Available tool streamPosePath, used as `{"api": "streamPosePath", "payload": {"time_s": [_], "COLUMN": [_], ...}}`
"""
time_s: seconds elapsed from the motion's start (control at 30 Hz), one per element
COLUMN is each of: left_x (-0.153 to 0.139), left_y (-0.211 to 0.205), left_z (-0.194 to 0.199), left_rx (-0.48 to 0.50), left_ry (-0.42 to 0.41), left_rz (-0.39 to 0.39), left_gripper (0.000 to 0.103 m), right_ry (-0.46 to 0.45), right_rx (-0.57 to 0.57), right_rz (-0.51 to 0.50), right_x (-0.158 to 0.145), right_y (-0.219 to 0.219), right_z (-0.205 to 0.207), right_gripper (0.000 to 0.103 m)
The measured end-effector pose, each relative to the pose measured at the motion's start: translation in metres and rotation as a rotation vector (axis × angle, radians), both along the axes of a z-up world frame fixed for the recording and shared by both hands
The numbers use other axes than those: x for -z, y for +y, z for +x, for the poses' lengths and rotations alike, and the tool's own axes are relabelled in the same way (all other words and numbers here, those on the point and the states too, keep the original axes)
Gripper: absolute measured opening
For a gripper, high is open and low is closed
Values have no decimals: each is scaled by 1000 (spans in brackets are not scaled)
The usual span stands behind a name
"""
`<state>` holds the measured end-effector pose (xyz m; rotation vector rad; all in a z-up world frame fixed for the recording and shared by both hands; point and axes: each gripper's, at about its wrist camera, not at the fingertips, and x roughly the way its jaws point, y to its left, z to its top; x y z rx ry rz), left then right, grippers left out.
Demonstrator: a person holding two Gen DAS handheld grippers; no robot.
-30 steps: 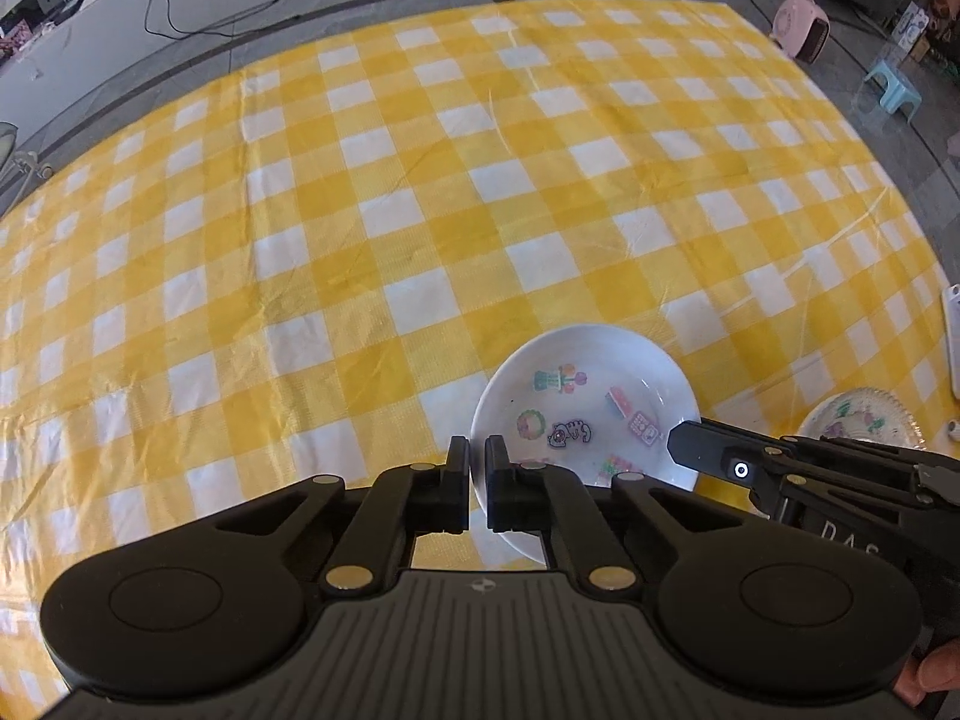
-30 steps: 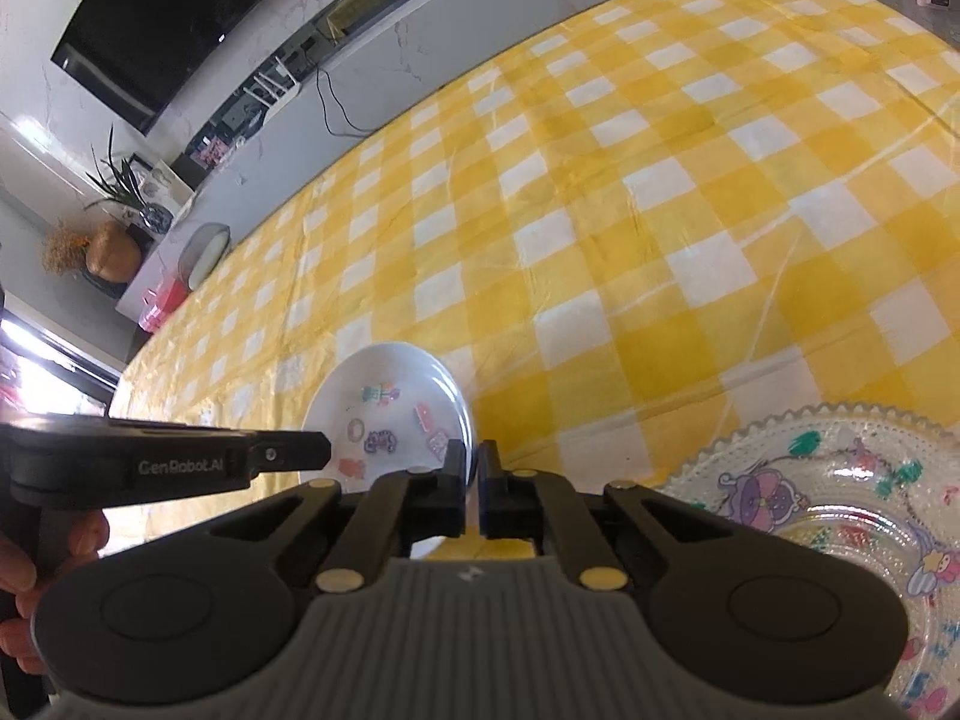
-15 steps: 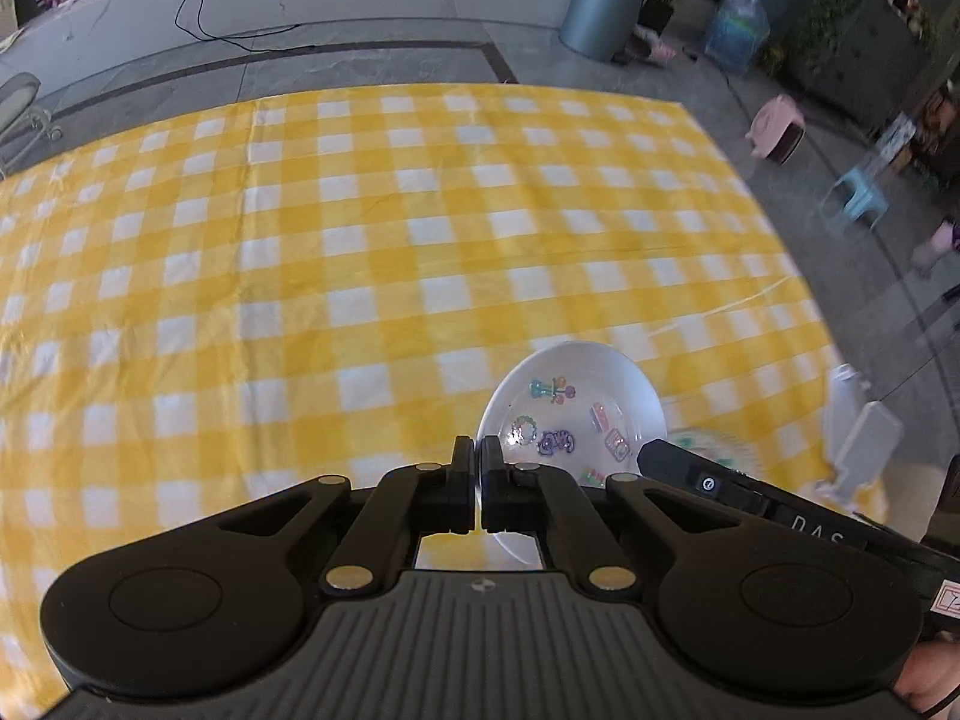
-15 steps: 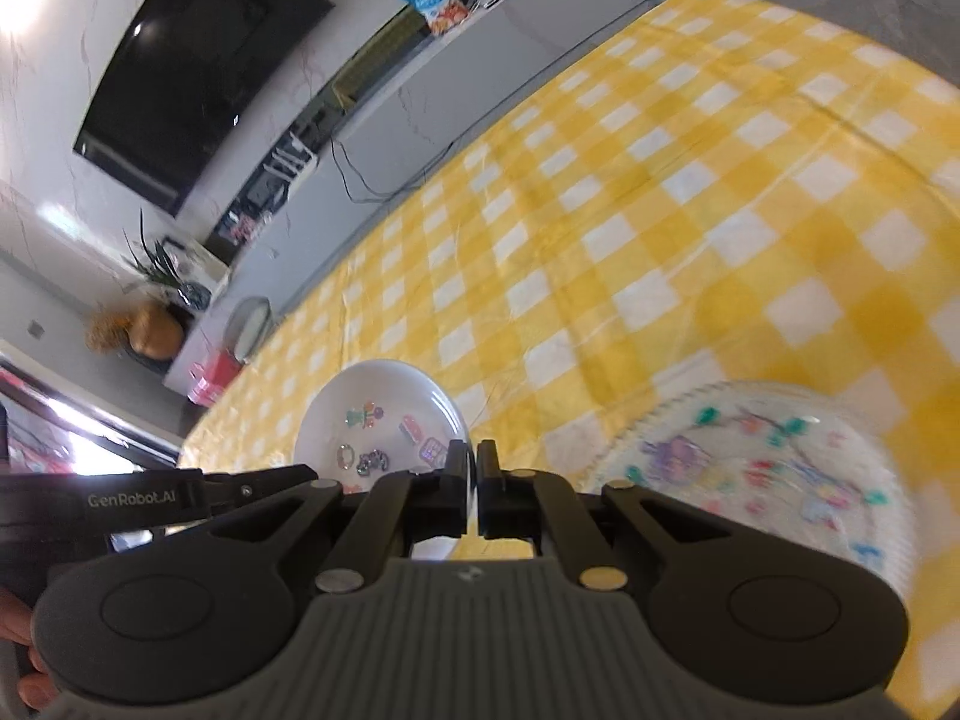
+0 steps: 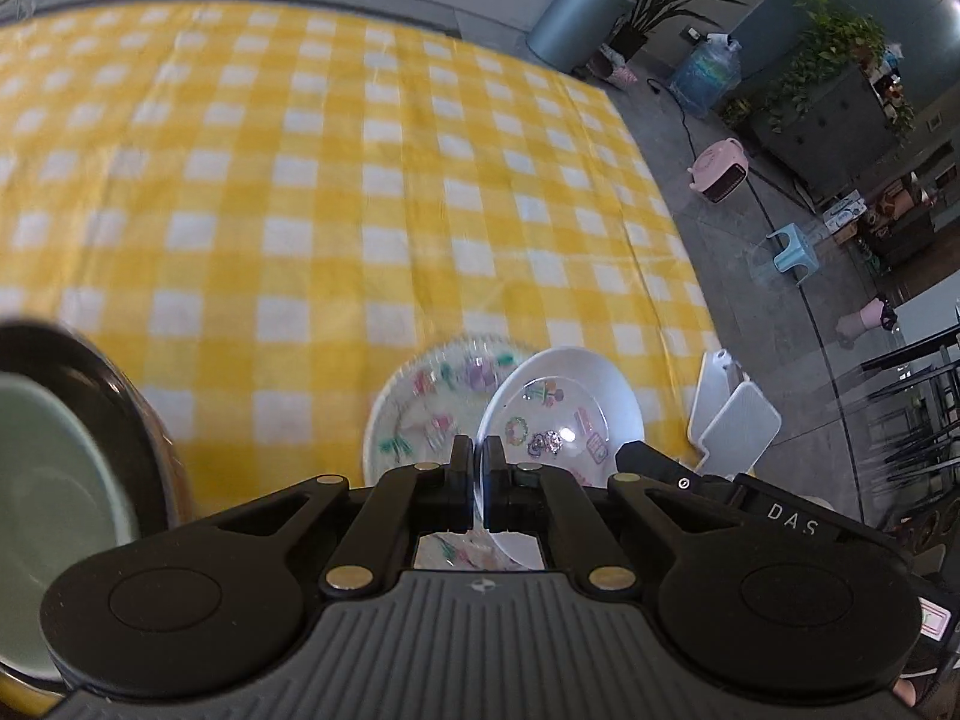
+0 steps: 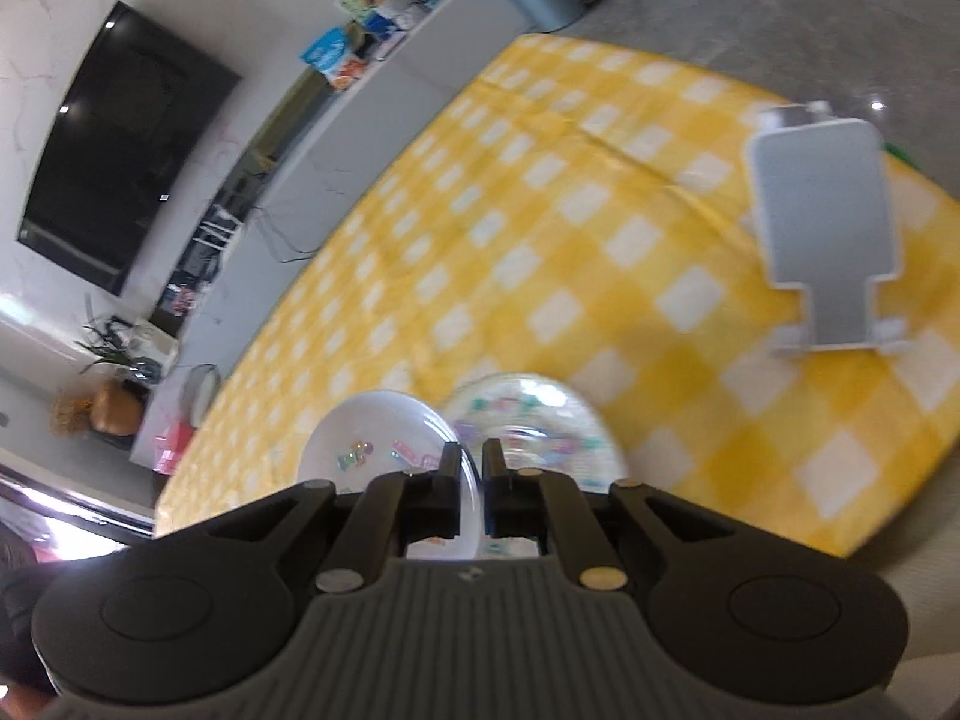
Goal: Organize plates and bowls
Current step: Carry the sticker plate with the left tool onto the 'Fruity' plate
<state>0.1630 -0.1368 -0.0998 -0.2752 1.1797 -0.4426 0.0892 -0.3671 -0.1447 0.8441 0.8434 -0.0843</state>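
My left gripper (image 5: 478, 480) is shut on the rim of a white bowl (image 5: 564, 414) with cartoon stickers and holds it lifted and tilted above the yellow checked cloth. Under it lies a clear glass plate (image 5: 432, 396) with coloured pictures. My right gripper (image 6: 471, 480) is shut on a rim between its fingertips. The white bowl (image 6: 372, 438) sits to its left and the glass plate (image 6: 540, 420) to its right; which of the two it grips is unclear. The right gripper's body (image 5: 720, 498) shows beside the bowl in the left wrist view.
A pale green bowl (image 5: 48, 492) inside a dark dish (image 5: 114, 384) stands at the near left. Two white rectangular stands (image 5: 732, 420) sit at the table's right edge; one stand (image 6: 822, 240) shows in the right wrist view. The table (image 5: 300, 180) stretches away ahead.
Both grippers have risen and swung right with the bowl. The glass plate now lies under the bowl. The green bowl and dark dish came into view at left.
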Motion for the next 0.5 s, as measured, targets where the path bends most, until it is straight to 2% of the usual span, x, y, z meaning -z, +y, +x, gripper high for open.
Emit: {"api": "streamPosePath", "payload": {"time_s": [0.23,0.5], "left_x": [29,37], "left_y": [-8,-11], "left_z": [-1,1], "left_rx": [-47,-56], "left_ry": [35,29], "left_rz": [37,76], "left_gripper": [1,1], "right_ry": [72,99], "right_rx": [-9,-4], "right_rz": [-76,-52], "right_x": [18,29], "right_y": [3,0], "right_z": [7,14], "right_gripper": [5,5]}}
